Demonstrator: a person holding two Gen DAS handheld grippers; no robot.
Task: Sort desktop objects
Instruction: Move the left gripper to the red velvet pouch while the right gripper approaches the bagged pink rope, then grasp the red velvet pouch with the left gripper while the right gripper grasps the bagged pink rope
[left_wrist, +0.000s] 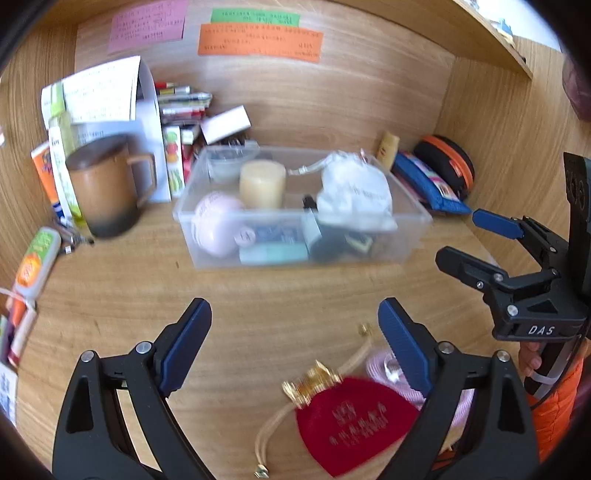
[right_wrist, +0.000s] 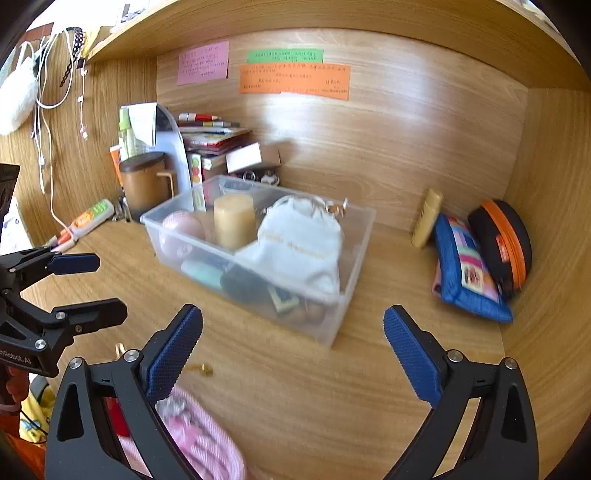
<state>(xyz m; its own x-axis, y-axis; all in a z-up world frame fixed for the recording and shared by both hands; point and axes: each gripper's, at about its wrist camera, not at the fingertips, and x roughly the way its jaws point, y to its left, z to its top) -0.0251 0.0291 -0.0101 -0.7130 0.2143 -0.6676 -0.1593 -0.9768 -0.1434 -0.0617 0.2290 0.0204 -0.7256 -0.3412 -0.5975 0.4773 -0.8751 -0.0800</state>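
A clear plastic bin (left_wrist: 413, 218) (right_wrist: 343, 299) stands mid-desk, holding a white drawstring bag (left_wrist: 354, 188) (right_wrist: 303, 243), a cream candle (left_wrist: 262, 182) (right_wrist: 234, 221), a pink round case (left_wrist: 216, 229) (right_wrist: 181, 230) and other small items. A red drawstring pouch (left_wrist: 354, 421) with gold trim lies on the desk by my left gripper (left_wrist: 295, 347), which is open and empty above it. A pink knitted pouch (left_wrist: 380, 365) (right_wrist: 207, 443) lies beside it. My right gripper (right_wrist: 293, 354) is open and empty; it also shows at the right of the left wrist view (left_wrist: 469, 240).
A brown lidded mug (left_wrist: 103, 184) (right_wrist: 142, 182), papers and stacked boxes stand at the back left. A blue pouch (right_wrist: 465, 269) (left_wrist: 424, 181), a black-orange case (right_wrist: 502, 240) (left_wrist: 448, 164) and a yellow tube (right_wrist: 426, 218) sit in the right corner. Pens and an orange-green case (left_wrist: 35, 258) (right_wrist: 92, 216) lie left.
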